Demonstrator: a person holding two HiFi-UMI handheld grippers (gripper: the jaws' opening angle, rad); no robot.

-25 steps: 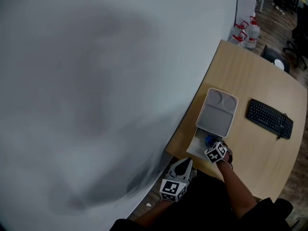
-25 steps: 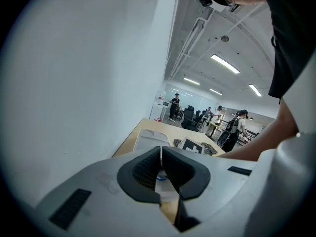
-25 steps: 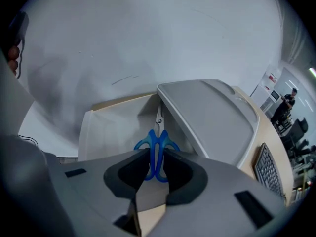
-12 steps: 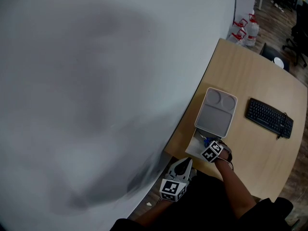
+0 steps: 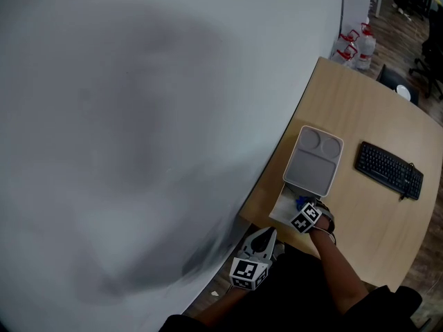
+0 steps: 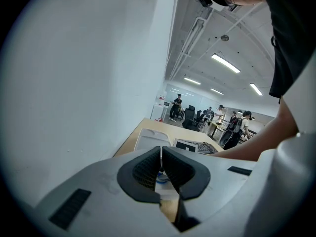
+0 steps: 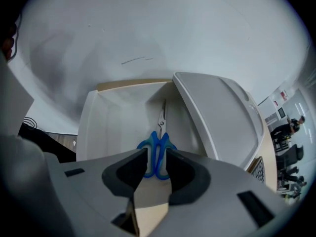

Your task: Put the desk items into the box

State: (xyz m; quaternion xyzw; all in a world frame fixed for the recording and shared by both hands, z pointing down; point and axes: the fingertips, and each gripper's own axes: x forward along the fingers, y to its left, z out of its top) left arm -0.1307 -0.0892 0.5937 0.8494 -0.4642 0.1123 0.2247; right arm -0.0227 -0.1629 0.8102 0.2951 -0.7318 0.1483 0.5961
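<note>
Blue-handled scissors [image 7: 156, 142] lie flat in the open white box [image 7: 106, 117], blades pointing away from me. My right gripper [image 7: 157, 154] hovers just over the handles. Its jaws are opening, the handles sit in the gap between them, and the pads do not press on them. In the head view the right gripper [image 5: 300, 209] is over the box [image 5: 279, 211] at the desk's near edge, with a bit of the blue scissors [image 5: 302, 202] showing. My left gripper [image 5: 266, 234] hangs below the desk edge. In its own view the left gripper [image 6: 161, 156] is shut on nothing.
The box's lid [image 5: 315, 159] lies on the desk just beyond the box, against the grey wall. A black keyboard [image 5: 389, 171] sits to the right. Water jugs [image 5: 360, 45] and office chairs stand on the floor past the desk. People are far off in the room.
The right gripper has shifted slightly left over the box. The left gripper has stayed where it was.
</note>
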